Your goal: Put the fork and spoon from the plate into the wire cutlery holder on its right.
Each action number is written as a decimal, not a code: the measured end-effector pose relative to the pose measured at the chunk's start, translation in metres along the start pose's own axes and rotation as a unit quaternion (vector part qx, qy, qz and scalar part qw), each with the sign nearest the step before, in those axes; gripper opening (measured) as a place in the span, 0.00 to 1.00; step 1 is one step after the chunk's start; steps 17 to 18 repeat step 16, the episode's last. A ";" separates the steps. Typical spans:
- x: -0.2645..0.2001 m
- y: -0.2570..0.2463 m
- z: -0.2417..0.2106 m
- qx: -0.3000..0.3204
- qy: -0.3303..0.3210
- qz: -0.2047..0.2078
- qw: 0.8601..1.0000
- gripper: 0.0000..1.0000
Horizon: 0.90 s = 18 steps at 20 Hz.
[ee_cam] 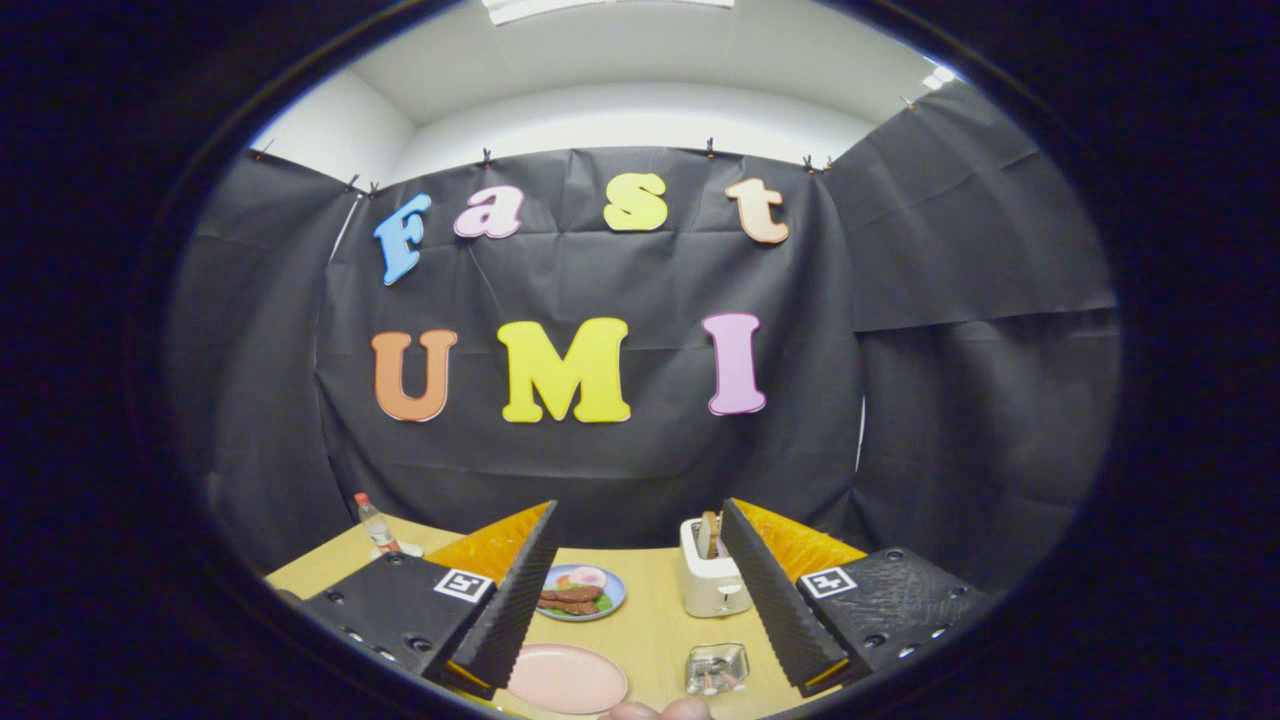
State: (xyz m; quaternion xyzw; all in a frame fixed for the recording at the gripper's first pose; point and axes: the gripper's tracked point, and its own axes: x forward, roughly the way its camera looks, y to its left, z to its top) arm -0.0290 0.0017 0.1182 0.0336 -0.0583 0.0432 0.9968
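Observation:
My gripper [638, 506] is open and raised above the wooden table [650, 625], with nothing between its wide-apart fingers. Below and between the fingers lies a pink plate [567, 678] whose surface looks bare. To the plate's right stands the wire cutlery holder [716, 667]. Small pieces with pinkish ends show inside it, too small to tell fork from spoon.
A blue plate with food [582, 592] sits beyond the pink plate. A white toaster [710, 582] stands beyond the holder, close to the right finger. A small bottle [377, 525] is at the table's far left. Part of a person's hand [655, 711] shows near the pink plate.

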 end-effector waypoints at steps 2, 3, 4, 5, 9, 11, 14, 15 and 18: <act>0.004 -0.002 -0.004 0.002 0.004 -0.006 1.000 0.96; 0.007 -0.003 -0.008 0.006 0.007 -0.010 1.000 0.96; 0.013 -0.005 -0.015 0.011 0.011 -0.013 1.000 0.96; 0.016 -0.008 -0.020 0.015 0.017 -0.014 1.000 0.96; 0.013 -0.011 -0.028 0.021 0.023 -0.022 0.999 0.96; 0.015 -0.013 -0.028 0.020 0.023 -0.023 0.999 0.96; 0.018 -0.016 -0.027 0.022 0.021 -0.024 0.999 0.96; 0.019 -0.016 -0.026 0.023 0.021 -0.024 0.999 0.96; 0.020 -0.016 -0.027 0.022 0.021 -0.024 0.999 0.96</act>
